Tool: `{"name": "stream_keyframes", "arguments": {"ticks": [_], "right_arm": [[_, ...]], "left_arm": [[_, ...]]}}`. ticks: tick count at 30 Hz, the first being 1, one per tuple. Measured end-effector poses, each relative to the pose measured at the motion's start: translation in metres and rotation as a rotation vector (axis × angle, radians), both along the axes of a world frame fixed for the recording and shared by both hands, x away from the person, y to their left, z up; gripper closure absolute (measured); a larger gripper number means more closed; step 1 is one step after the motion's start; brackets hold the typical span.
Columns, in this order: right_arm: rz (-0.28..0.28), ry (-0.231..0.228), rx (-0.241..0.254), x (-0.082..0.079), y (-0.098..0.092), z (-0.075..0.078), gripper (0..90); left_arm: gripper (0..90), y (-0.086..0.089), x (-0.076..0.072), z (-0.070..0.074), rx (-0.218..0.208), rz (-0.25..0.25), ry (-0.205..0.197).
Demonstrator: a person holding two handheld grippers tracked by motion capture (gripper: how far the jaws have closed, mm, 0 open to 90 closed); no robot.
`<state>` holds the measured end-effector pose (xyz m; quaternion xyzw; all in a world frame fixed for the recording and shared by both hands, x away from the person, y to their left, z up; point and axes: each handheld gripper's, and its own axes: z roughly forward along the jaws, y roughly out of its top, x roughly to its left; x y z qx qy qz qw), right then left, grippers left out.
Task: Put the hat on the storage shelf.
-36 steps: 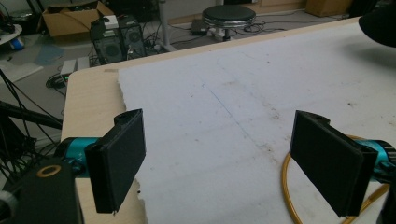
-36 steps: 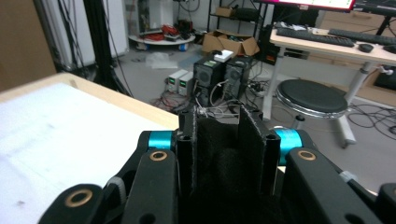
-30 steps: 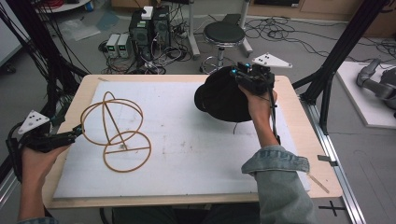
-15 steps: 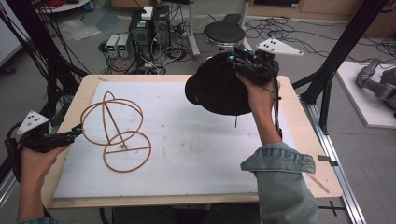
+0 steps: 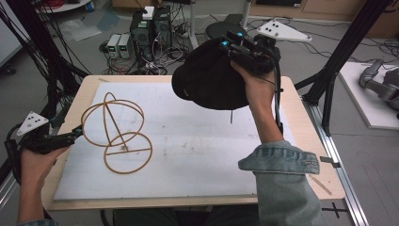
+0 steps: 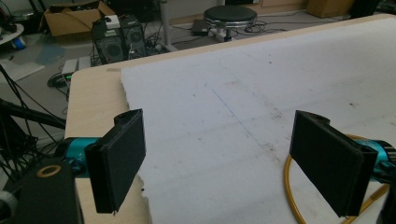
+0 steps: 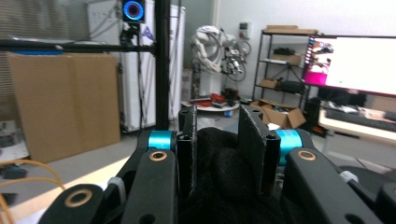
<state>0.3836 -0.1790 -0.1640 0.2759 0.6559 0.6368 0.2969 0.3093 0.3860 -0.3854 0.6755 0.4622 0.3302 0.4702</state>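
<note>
A black fabric hat (image 5: 211, 80) hangs in the air above the table's far right part. My right gripper (image 5: 231, 42) is shut on its far edge, and in the right gripper view the black cloth (image 7: 224, 177) bunches between the two pads of that gripper (image 7: 219, 126). A gold wire stand (image 5: 128, 151), with a round base and hoops above it, sits on the white sheet (image 5: 202, 141) at the left. My left gripper (image 5: 75, 134) rests level just left of the stand. Its jaws (image 6: 218, 121) stand wide open around nothing, with the stand's wire (image 6: 287, 186) near the right pad.
The white sheet lies on a wooden table (image 5: 301, 108). Black frame posts (image 5: 339, 61) rise at the right and left. Computer boxes (image 5: 150, 26) and cables lie on the floor beyond the far edge, with a round stool (image 6: 231, 16) there too.
The right hand has lifted the hat higher and carried it a little to the left and away from the person. The left hand and the wire stand have stayed put.
</note>
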Motion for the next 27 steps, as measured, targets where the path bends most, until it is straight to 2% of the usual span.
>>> {"name": "stream_keyframes", "arguments": {"ticks": [4, 15, 22, 27], "right_arm": [[0.029, -0.006, -0.007, -0.004, 0.015, 0.009, 69.5], [0.123, -0.015, 0.057, -0.009, 0.057, 0.029, 69.5], [0.178, -0.003, 0.088, -0.012, 0.085, 0.033, 69.5], [0.232, 0.028, 0.126, -0.011, 0.100, 0.033, 69.5]], "left_arm": [[18.9, 0.001, 0.000, 0.000, 0.008, 0.003, 0.003], [18.9, 0.004, -0.004, 0.001, 0.003, 0.010, -0.006], [18.9, 0.008, -0.007, 0.003, 0.001, 0.017, -0.013], [18.9, 0.010, -0.009, 0.004, 0.002, 0.021, -0.016]]}}
